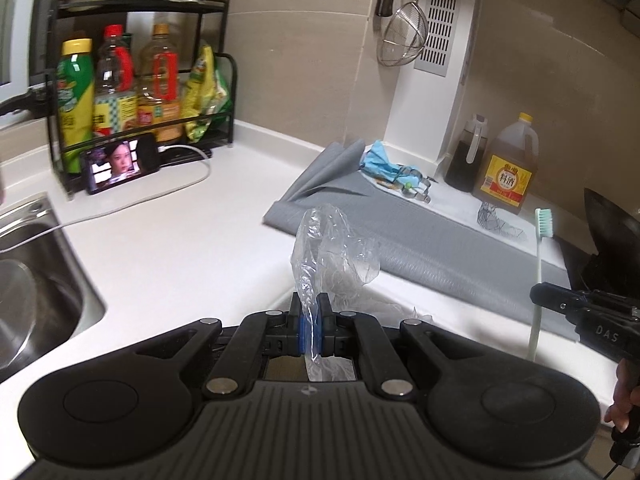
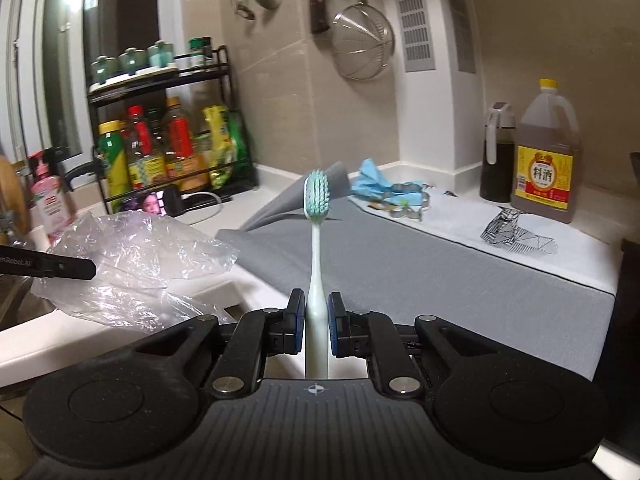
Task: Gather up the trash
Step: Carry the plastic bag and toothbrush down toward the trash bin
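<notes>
- White bench runs from a steel sink at left to the corner; black rack of bottles stands at the back wall, a phone with lit screen propped in front of it.
- Grey mat covers the right part of the bench; blue glove and metal cookie cutters lie at its far edge, near the wall.
- Cooking-wine jug and dark-liquid bottle stand upright, just beside each other, in the far right corner.
- Clear plastic bag, crumpled: pinched between the pads of the left tool, jaws closed tight on it, held above the bench edge.
- Toothbrush, pale handle, green bristles: upright in the right tool, jaws closed to the handle, held above the mat.
</notes>
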{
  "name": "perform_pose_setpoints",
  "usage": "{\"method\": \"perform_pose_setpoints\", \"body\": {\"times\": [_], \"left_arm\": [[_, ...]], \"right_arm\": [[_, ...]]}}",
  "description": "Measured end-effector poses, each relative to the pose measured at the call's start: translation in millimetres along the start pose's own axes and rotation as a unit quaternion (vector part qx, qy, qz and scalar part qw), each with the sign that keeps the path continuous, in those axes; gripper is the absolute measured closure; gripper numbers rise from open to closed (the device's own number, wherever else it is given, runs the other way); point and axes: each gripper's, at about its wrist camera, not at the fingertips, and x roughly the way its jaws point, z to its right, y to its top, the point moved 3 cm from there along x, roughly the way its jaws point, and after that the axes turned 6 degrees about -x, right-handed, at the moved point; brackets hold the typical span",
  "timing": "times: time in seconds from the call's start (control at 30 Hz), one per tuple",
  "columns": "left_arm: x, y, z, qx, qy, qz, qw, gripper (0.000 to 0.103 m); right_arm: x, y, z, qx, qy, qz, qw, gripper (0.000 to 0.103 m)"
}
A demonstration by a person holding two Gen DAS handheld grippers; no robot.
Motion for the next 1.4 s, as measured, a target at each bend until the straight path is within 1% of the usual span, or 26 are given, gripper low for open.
{"method": "perform_pose_setpoints", "body": {"times": [0.2,0.3,0.43,0.7,1.0,1.17,1.4], "left_arm": [[-30,-22,-9,0.004,0.008,-0.001,1.0000,0.098],[-39,-35,-10,0.006,0.012,-0.007,0.9999,0.098],[-46,-53,-10,0.002,0.009,-0.018,0.9998,0.098],[-42,-86,-9,-0.006,0.021,-0.045,0.9987,0.098],[-37,-112,-11,-0.011,0.039,-0.073,0.9965,0.098],[-30,-122,-10,-0.006,0.044,-0.090,0.9950,0.098],[-25,-126,-8,0.005,0.047,-0.102,0.9937,0.098]], "right_arm": [[-26,-11,-24,-0.001,0.024,0.002,1.000,0.090],[-36,-18,-35,-0.005,0.034,-0.002,0.999,0.090],[-43,-31,-47,-0.011,0.044,-0.014,0.999,0.090],[-48,-57,-65,-0.020,0.051,-0.041,0.998,0.089],[-54,-73,-77,-0.021,0.058,-0.055,0.997,0.090],[-54,-75,-79,-0.028,0.058,-0.058,0.996,0.089],[-49,-77,-82,-0.030,0.060,-0.065,0.996,0.089]]}}
